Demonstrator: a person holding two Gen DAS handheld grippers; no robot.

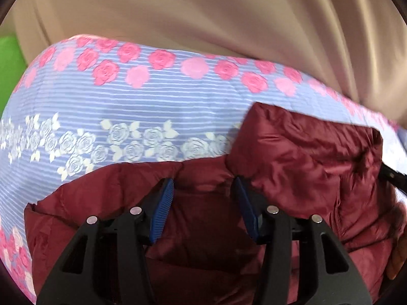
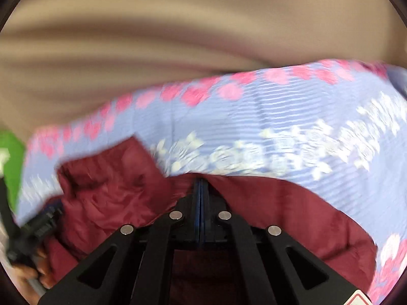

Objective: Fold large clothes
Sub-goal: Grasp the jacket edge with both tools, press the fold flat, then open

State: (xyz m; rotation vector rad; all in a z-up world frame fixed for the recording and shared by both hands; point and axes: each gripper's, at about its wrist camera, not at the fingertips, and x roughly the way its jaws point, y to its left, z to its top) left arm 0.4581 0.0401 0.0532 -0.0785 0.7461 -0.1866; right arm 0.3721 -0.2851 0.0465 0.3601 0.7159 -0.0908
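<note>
A dark red puffer jacket (image 1: 300,157) lies on a blue striped bedsheet with pink and white roses (image 1: 142,101). My left gripper (image 1: 203,185) is open, its blue pads (image 1: 162,203) apart above the jacket, with a raised fold of it to the right. In the right wrist view the jacket (image 2: 292,211) fills the lower frame, with a fold (image 2: 109,178) to the left. My right gripper (image 2: 200,188) is shut at the jacket's far edge; whether cloth is pinched between its pads is hidden. The view is blurred.
Beige curtain (image 1: 229,20) hangs behind the bed. A green object (image 1: 10,71) sits at the far left edge. The other gripper and a hand (image 2: 30,261) show at the lower left of the right wrist view.
</note>
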